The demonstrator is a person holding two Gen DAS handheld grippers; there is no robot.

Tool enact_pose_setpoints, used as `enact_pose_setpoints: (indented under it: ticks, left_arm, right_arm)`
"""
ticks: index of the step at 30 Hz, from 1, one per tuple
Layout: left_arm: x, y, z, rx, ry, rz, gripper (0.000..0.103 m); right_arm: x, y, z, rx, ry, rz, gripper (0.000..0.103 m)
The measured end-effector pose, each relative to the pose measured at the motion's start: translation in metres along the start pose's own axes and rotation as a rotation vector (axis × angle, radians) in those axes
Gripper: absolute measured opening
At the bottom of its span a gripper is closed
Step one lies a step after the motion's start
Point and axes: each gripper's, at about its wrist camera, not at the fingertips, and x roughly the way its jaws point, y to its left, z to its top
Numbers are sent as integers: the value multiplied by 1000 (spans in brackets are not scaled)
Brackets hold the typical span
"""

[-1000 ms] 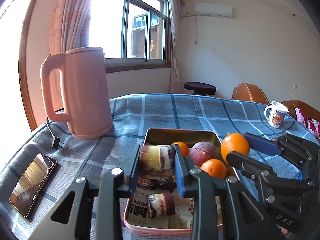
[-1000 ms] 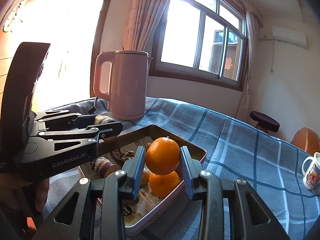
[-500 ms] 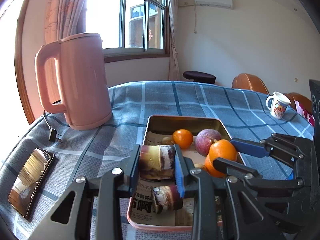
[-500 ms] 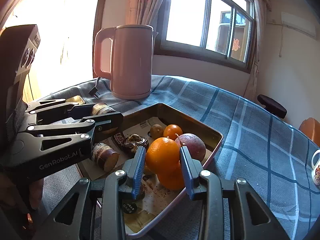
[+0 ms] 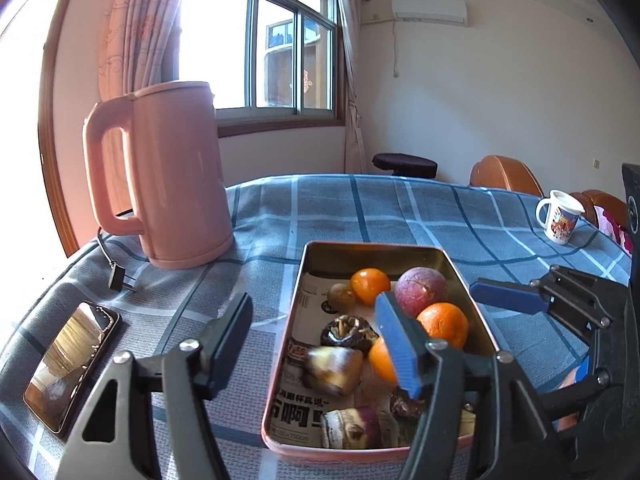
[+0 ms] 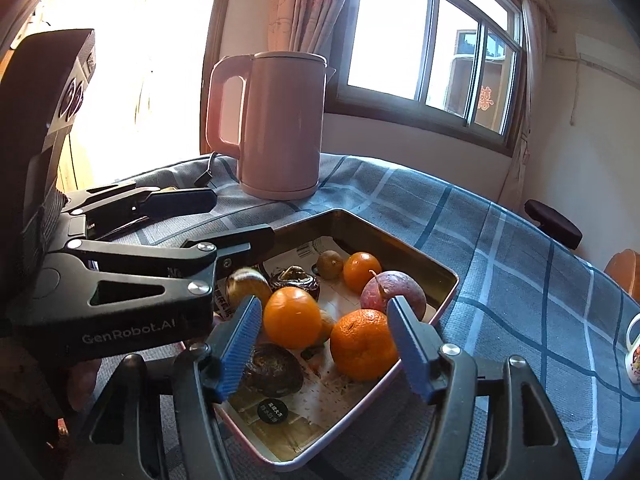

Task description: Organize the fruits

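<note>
A metal tray (image 5: 372,249) (image 6: 400,240) lined with newspaper sits on the checked tablecloth. It holds several oranges (image 5: 442,324) (image 6: 362,344), a purple passion fruit (image 5: 420,290) (image 6: 392,290), a small brown fruit (image 5: 341,298) and dark cut pieces (image 5: 334,364). My left gripper (image 5: 316,344) is open and empty over the tray's near left edge. My right gripper (image 6: 324,344) is open above two oranges, touching neither; it also shows in the left wrist view (image 5: 516,300).
A pink kettle (image 5: 168,176) (image 6: 276,124) stands at the back left with its plug (image 5: 120,280) on the cloth. A phone (image 5: 72,364) lies at the left. A printed mug (image 5: 560,216) stands at the far right edge.
Both grippers opened. The left let go of the cut striped piece, which now lies in the tray. The right released its orange into the tray beside the other oranges.
</note>
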Motion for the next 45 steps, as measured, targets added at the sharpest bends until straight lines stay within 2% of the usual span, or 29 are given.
enact_pose_setpoints:
  ticks: [18, 21, 23, 32, 36, 38, 45]
  left_arm:
    - [-11, 1, 1, -14, -70, 31, 72]
    - [-13, 1, 1, -16, -78, 35, 74]
    - [-14, 2, 0, -19, -81, 37, 75]
    - [-14, 0, 0, -10, -85, 45, 77]
    - [-14, 0, 1, -13, -88, 49, 82]
    - [-14, 1, 0, -14, -90, 54, 89]
    - [-16, 0, 0, -14, -95, 59, 92]
  right_arm:
    - [-31, -38, -5, 199, -147, -135, 69]
    - [-35, -38, -6, 204, -168, -149, 76]
    - [-39, -38, -7, 206, -183, -154, 78]
    - [-40, -39, -7, 206, -186, -155, 83]
    - [-40, -39, -7, 206, -187, -155, 86]
    - [-40, -39, -7, 207, -189, -155, 86]
    - [-40, -39, -7, 207, -193, -154, 89]
